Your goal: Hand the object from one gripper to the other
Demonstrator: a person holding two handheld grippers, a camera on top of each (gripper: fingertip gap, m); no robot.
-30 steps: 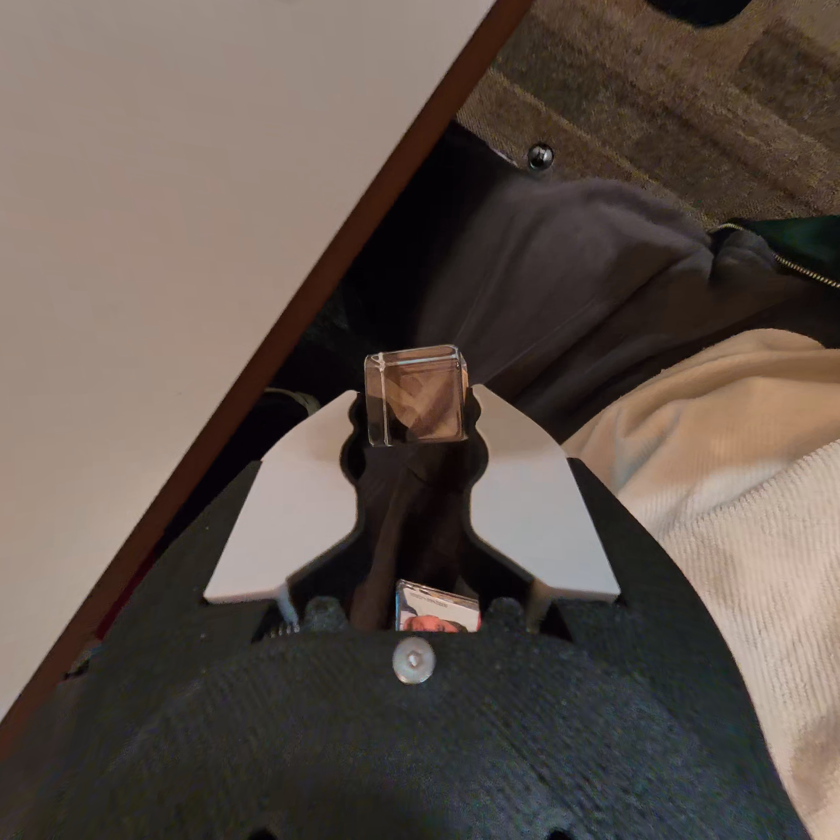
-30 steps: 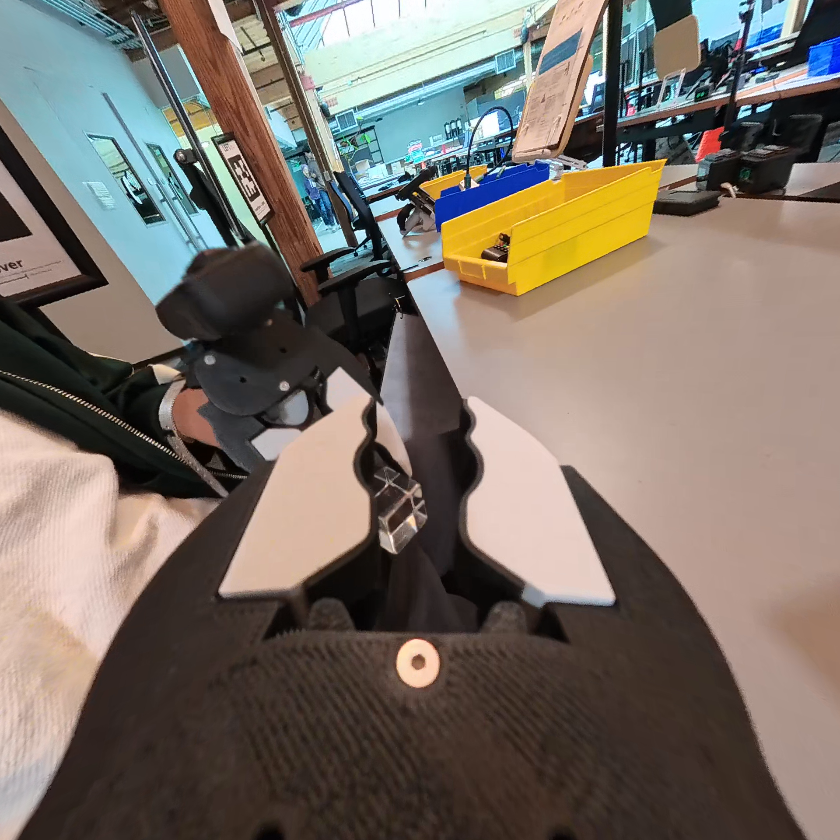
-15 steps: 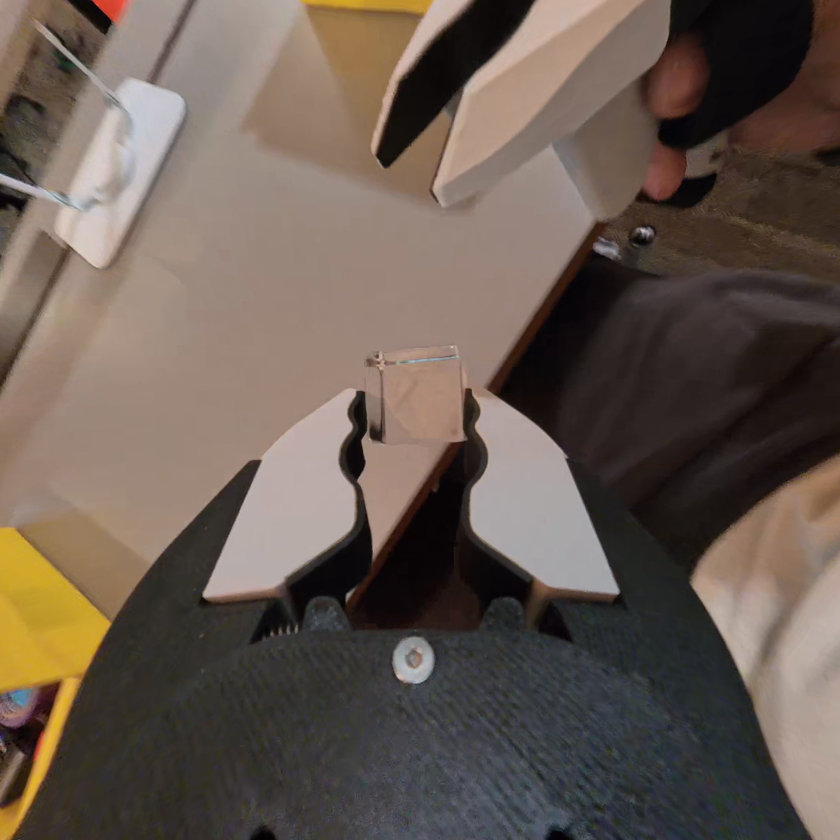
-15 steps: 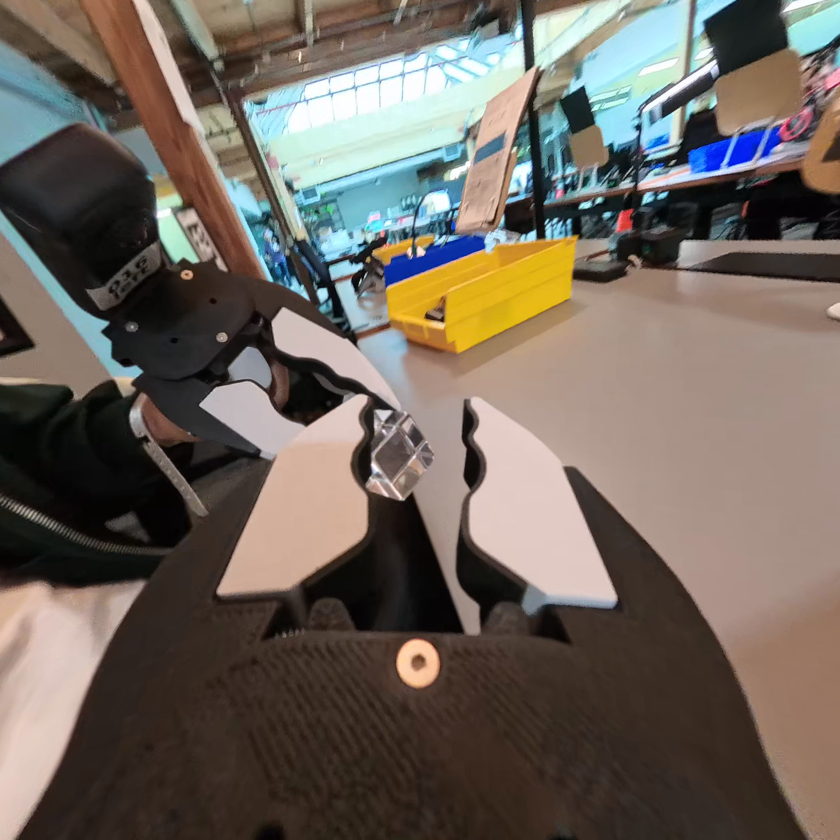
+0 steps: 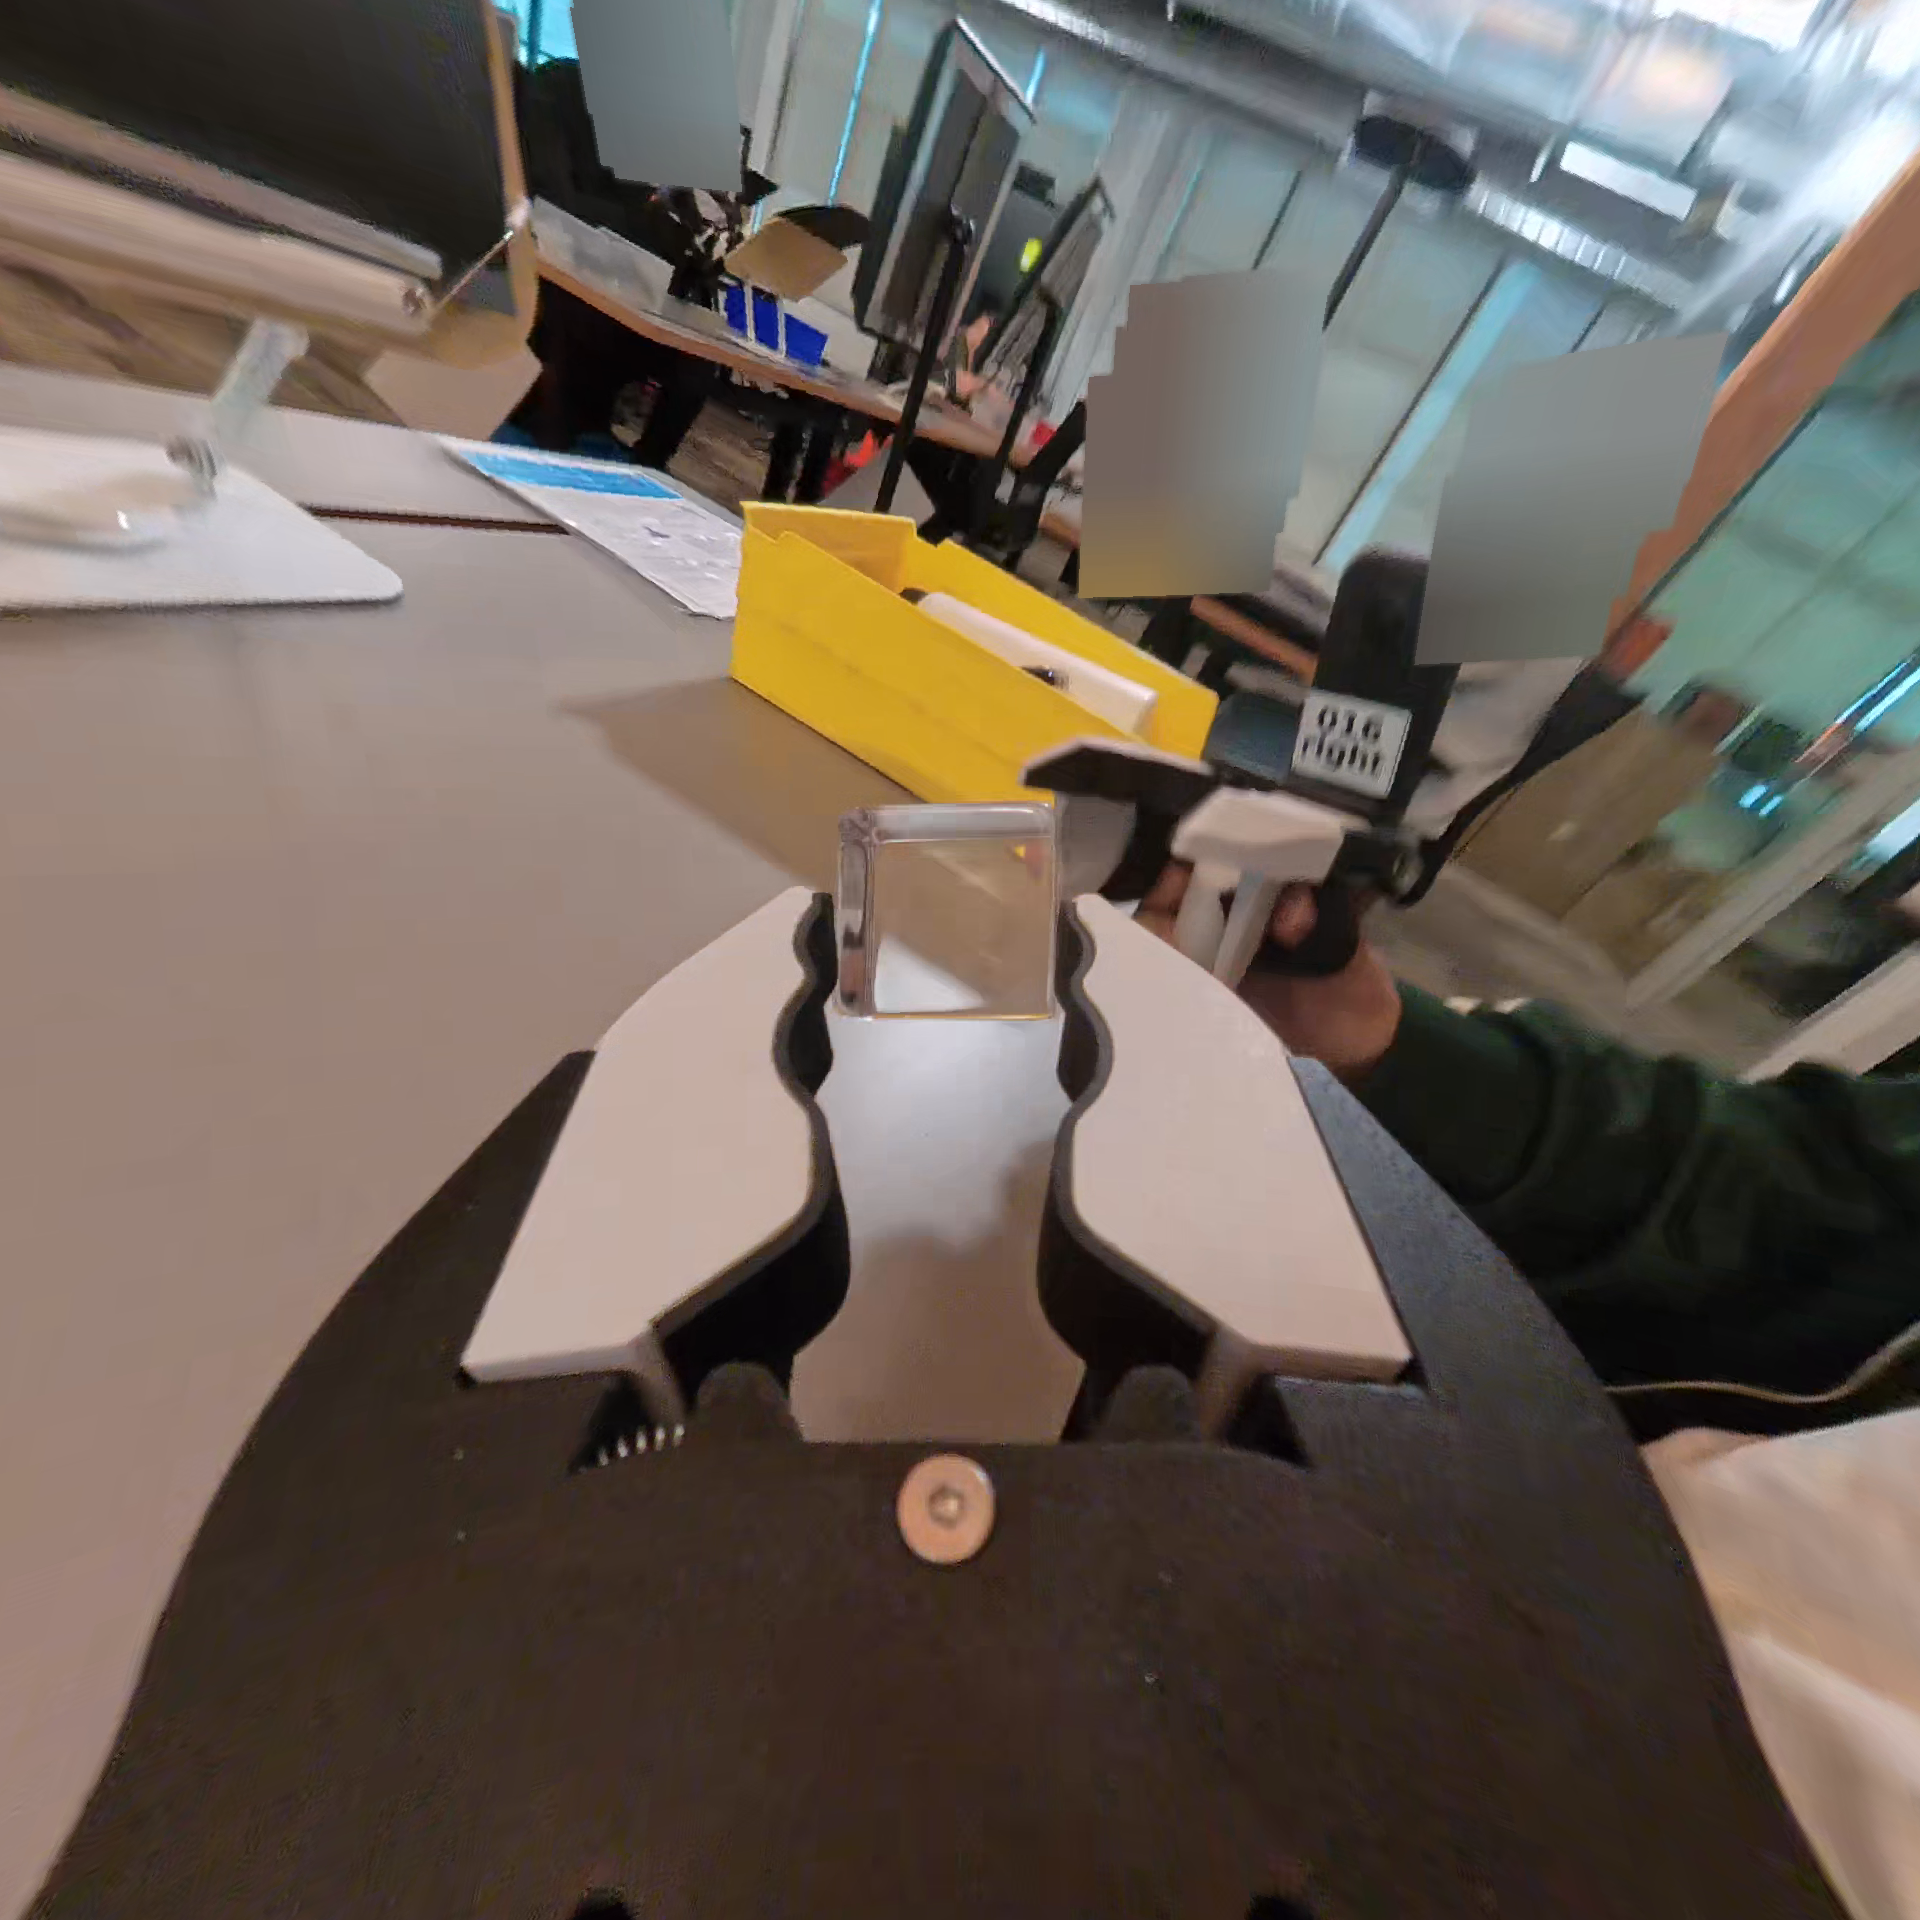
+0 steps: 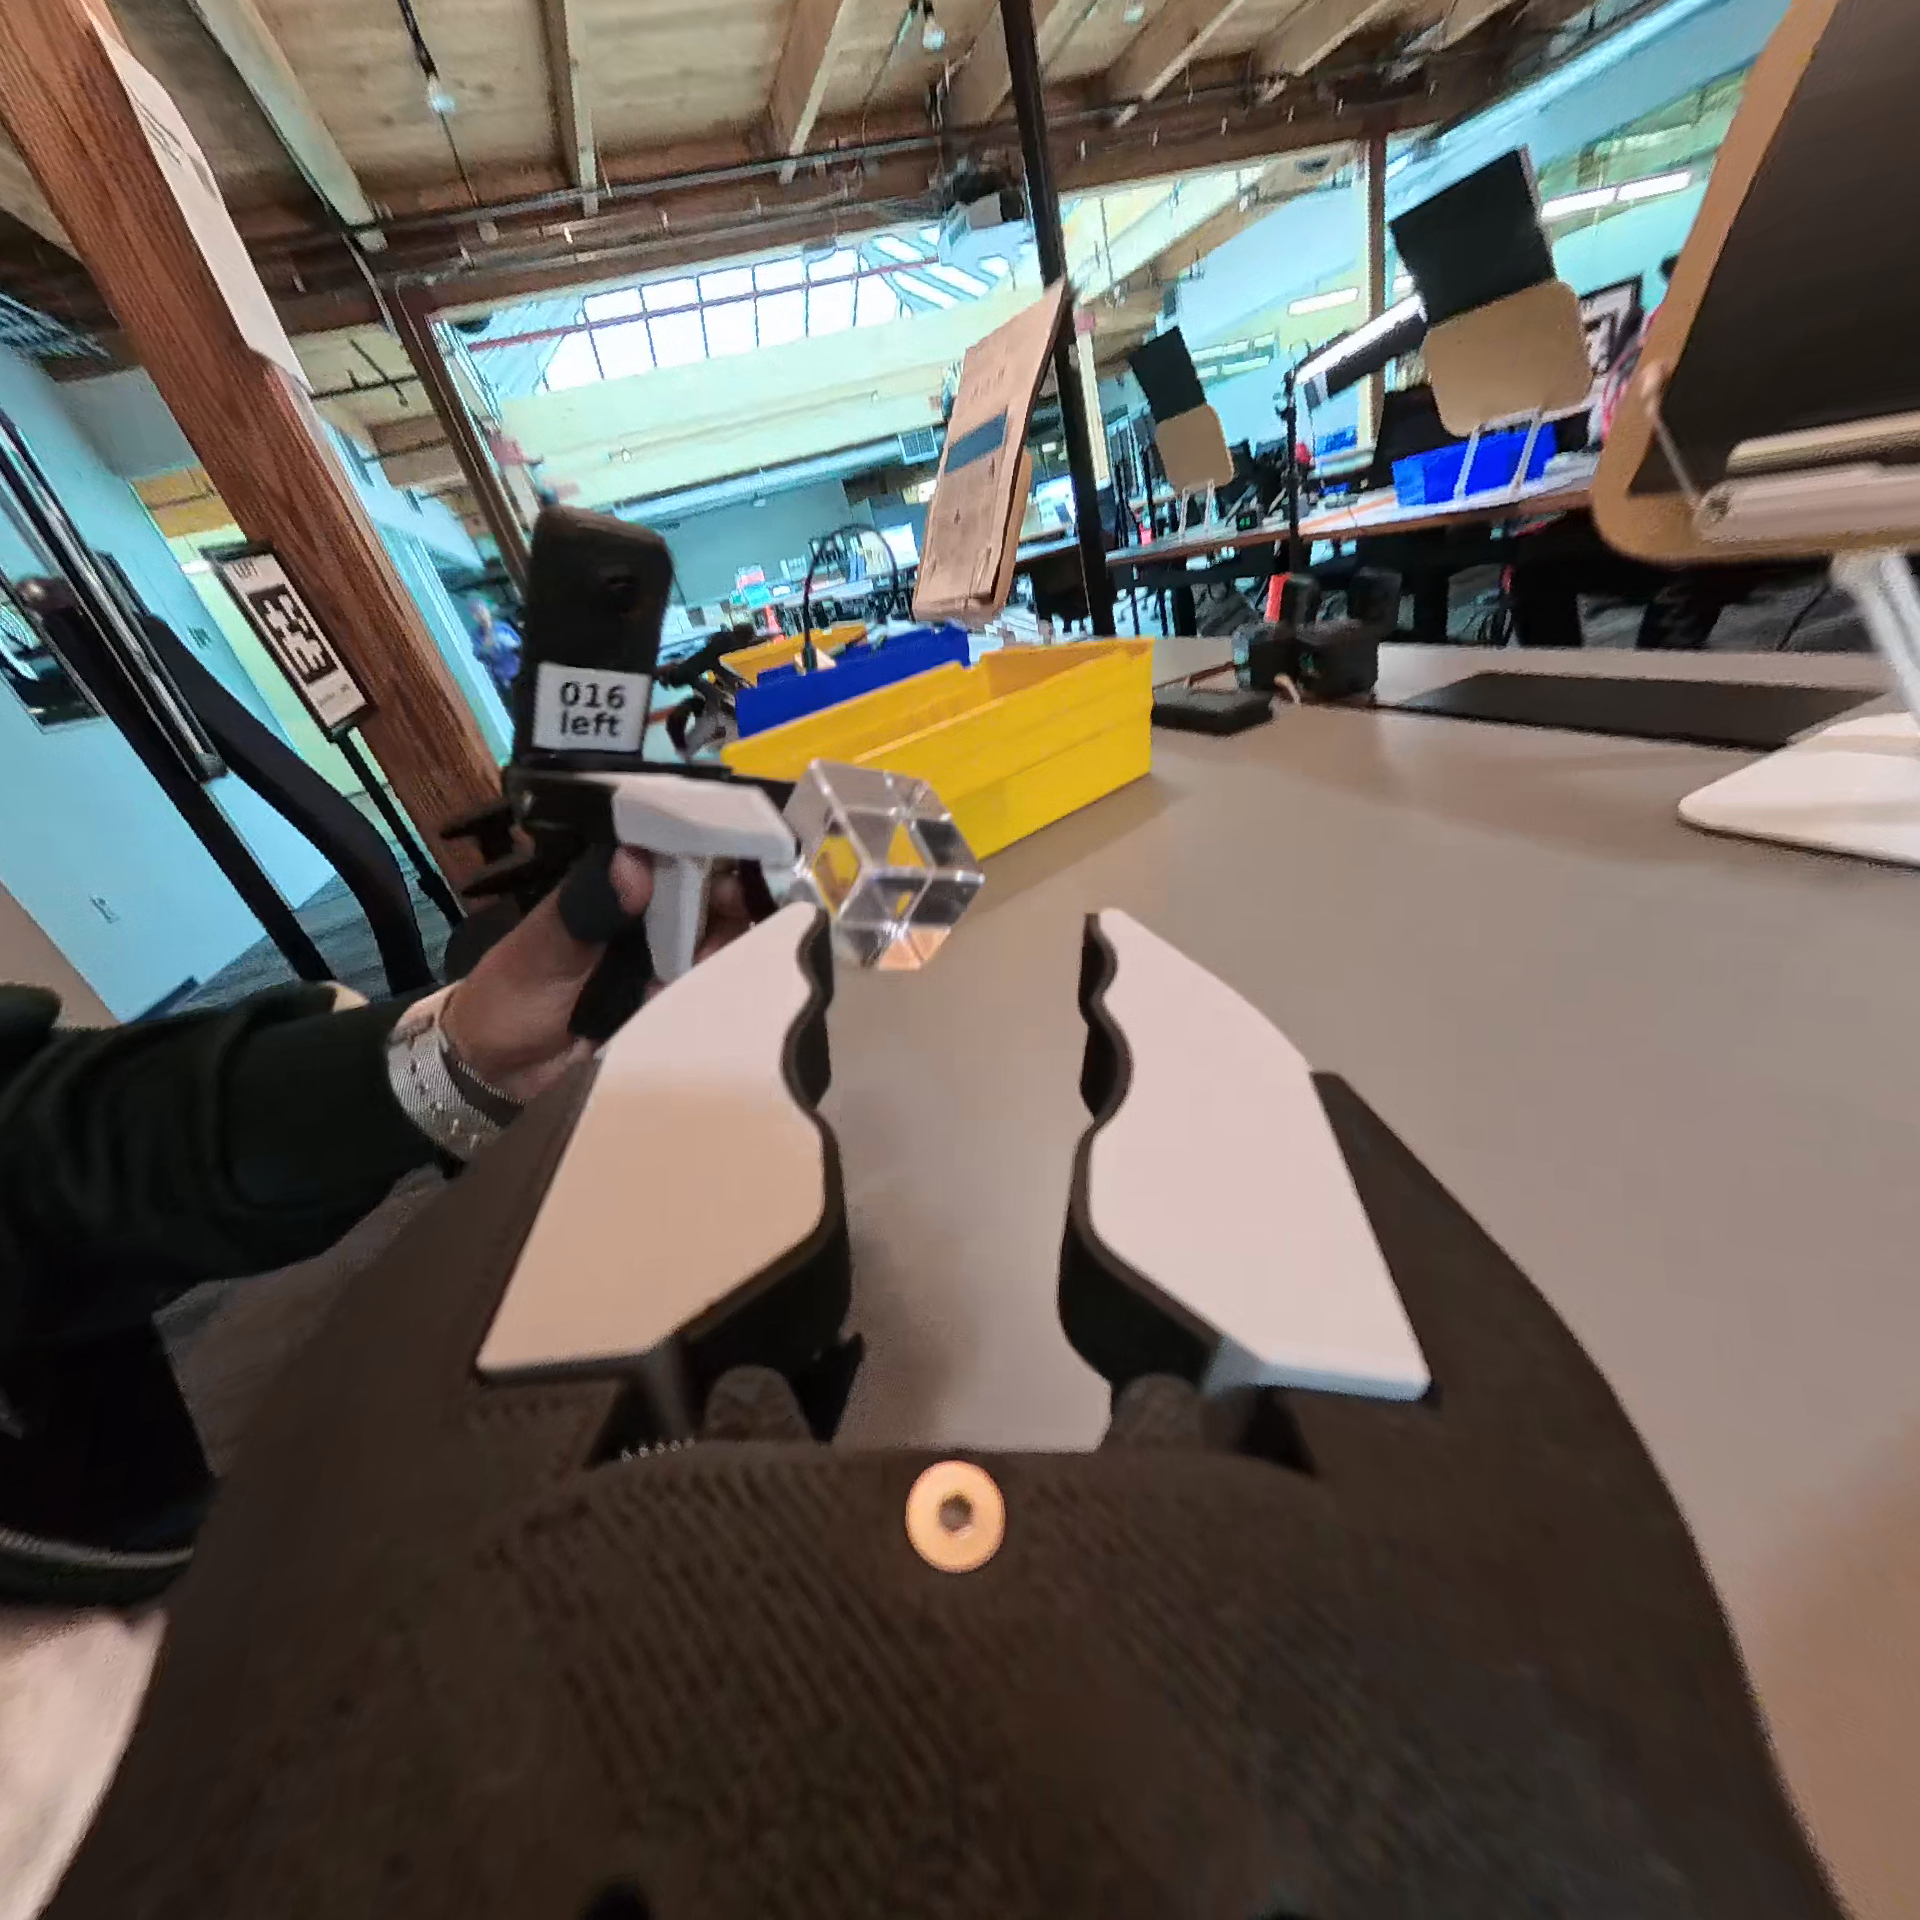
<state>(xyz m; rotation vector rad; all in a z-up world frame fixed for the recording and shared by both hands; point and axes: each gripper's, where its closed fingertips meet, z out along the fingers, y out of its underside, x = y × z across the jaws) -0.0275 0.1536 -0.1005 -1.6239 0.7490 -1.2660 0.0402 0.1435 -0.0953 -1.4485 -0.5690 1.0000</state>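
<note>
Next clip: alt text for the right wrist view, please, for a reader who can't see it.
The right gripper, open and empty, points across a grey table toward a clear cube held up by the left gripper in a person's hand. Yellow bins sit farther back on the table.

Two identical hand-held tools: the left gripper (image 5: 948, 940) and the right gripper (image 6: 954, 935) each have a black, coarsely ribbed body, a silver round screw (image 5: 944, 1508) at its centre and two flat white fingers (image 5: 665, 1164) with black wavy inner edges. Each tool carries a white labelled sticker (image 6: 589, 709). The person wears a dark green sleeve (image 5: 1662, 1174), a metal-link watch band (image 6: 442, 1086) and a cream ribbed garment (image 5: 1829, 1621).
</note>
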